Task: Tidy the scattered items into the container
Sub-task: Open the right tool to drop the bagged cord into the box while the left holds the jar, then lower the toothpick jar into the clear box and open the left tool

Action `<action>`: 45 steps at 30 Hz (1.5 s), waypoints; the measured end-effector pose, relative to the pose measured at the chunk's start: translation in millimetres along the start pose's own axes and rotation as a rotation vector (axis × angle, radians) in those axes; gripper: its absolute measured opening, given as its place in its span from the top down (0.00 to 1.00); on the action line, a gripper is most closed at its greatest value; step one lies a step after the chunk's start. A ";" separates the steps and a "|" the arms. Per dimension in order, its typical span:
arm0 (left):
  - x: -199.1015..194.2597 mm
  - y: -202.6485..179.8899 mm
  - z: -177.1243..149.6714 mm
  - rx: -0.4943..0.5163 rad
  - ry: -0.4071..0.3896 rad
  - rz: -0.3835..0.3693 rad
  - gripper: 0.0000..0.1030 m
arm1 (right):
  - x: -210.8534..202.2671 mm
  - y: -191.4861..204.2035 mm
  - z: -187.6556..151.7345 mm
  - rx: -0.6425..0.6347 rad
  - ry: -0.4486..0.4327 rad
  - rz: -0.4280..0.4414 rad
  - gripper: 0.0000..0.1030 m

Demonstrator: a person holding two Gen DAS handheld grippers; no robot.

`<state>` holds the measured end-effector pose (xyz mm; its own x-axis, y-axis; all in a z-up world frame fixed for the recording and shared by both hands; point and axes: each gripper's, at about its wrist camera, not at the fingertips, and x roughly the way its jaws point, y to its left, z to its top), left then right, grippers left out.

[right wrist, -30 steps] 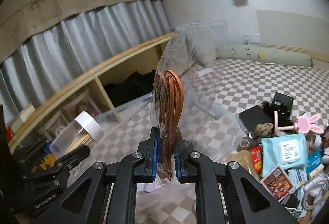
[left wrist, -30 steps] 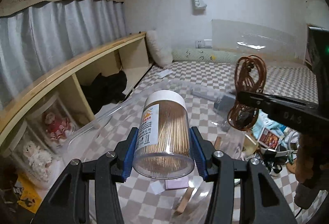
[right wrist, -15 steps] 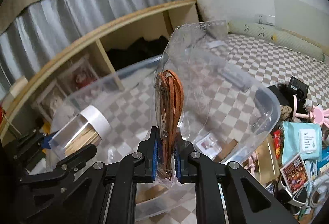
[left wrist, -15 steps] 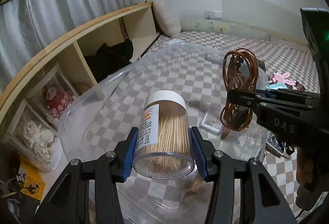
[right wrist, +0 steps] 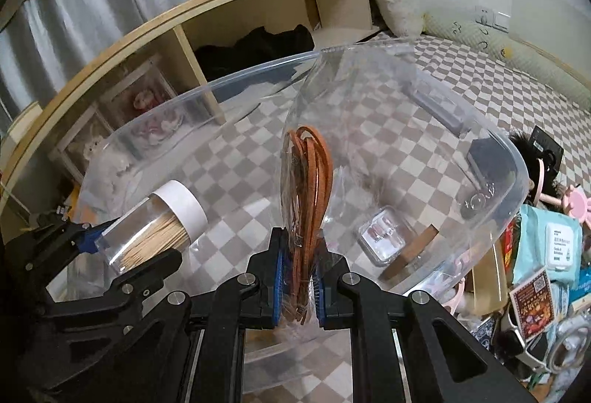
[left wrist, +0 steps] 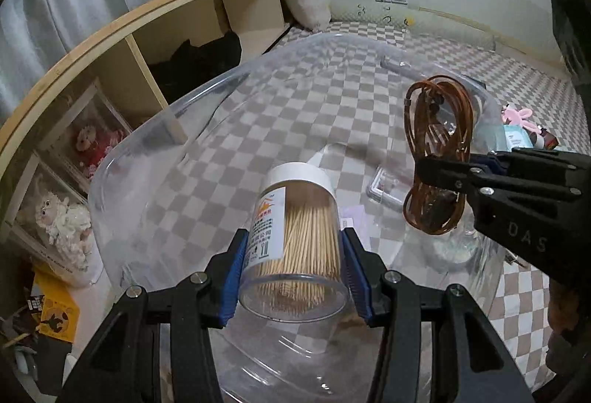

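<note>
here the left gripper point(left wrist: 295, 273) clamps a toothpick jar point(left wrist: 299, 240) and the right gripper point(right wrist: 299, 277) pinches a bagged brown cord point(right wrist: 306, 203), both above the clear container point(right wrist: 513, 163) near its front rim.

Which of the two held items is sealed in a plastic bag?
The brown cord bundle in the right gripper; the toothpick jar in the left gripper is a rigid, white-capped tub.

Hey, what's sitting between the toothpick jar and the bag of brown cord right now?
Nothing solid: in the right wrist view only the clear bin's bare floor shows between the toothpick jar and the bagged brown cord.
</note>
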<state>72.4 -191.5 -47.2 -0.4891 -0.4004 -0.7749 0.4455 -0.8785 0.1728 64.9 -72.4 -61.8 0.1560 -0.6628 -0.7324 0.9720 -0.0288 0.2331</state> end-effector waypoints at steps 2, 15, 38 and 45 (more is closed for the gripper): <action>1.4 -0.4 -0.9 0.001 0.010 0.005 0.52 | 2.0 2.3 0.1 -0.010 0.004 -0.007 0.86; -1.2 -5.6 0.1 0.000 0.016 0.010 0.52 | 4.4 0.4 5.3 -0.007 -0.003 -0.026 0.86; 2.2 -10.1 0.1 0.026 0.041 -0.017 0.52 | -4.3 -10.7 12.6 0.041 -0.029 -0.051 0.86; 2.8 -9.7 -0.6 0.028 0.048 -0.020 0.52 | -5.5 -13.1 13.4 0.053 -0.029 -0.044 0.86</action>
<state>67.2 -184.0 -51.4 -0.4610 -0.3705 -0.8063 0.4144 -0.8934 0.1736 49.0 -78.4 -52.2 0.1074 -0.6810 -0.7243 0.9671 -0.0973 0.2349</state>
